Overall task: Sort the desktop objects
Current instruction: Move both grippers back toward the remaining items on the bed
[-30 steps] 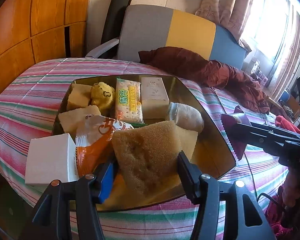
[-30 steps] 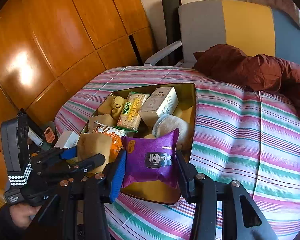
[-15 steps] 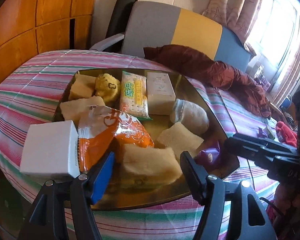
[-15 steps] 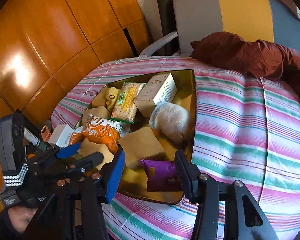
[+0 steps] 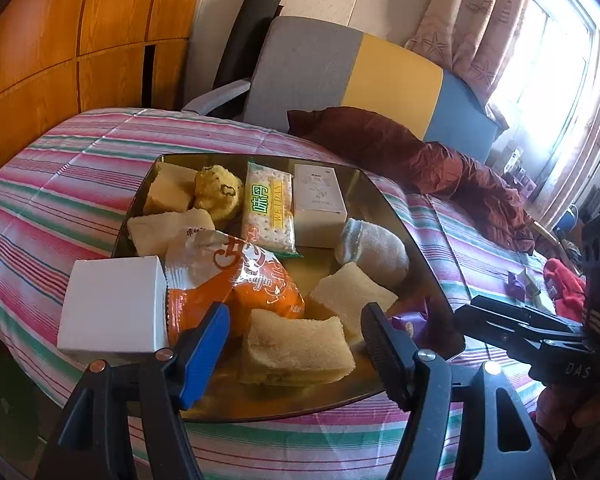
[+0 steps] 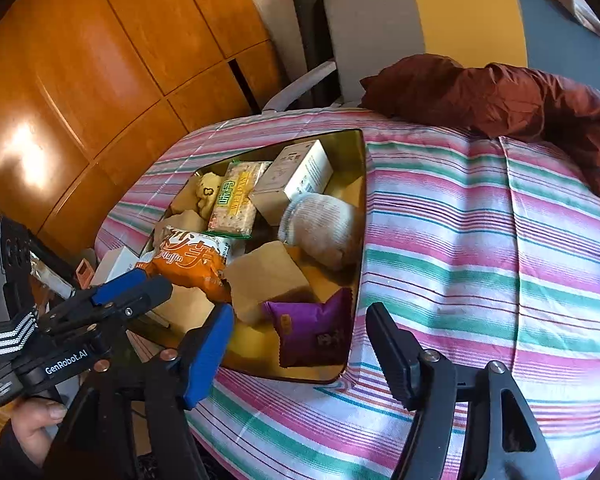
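- Two tools, both spread wide, neither grasping anything: left tool hanging over the near edge of the gold tray, right tool poised just off the tray's near right corner.
- Resting on a bed with a pink, green and white striped cover, that tray.
- Lying flat in the tray's near edge, right between the left tool's blue and black fingers but untouched by either: a yellow sponge.
- Tucked in the tray's near right corner, partly on its side: a purple snack packet; only a sliver visible from the left wrist.
- Behind the sponge, toward the tray's middle: an orange snack bag and a second pale sponge.
- Further back in the tray: a rolled grey-white sock, a cream box, a green-edged cracker pack, a yellow plush lump, two more pale foam blocks.
- Overhanging the tray's near left corner: a white box.
- Beyond the tray, on the bed's far side: a crumpled maroon jacket, and behind it a grey, yellow and blue chair.
- Well right of the tray, on the cover: small purple and red bits, too small to name.
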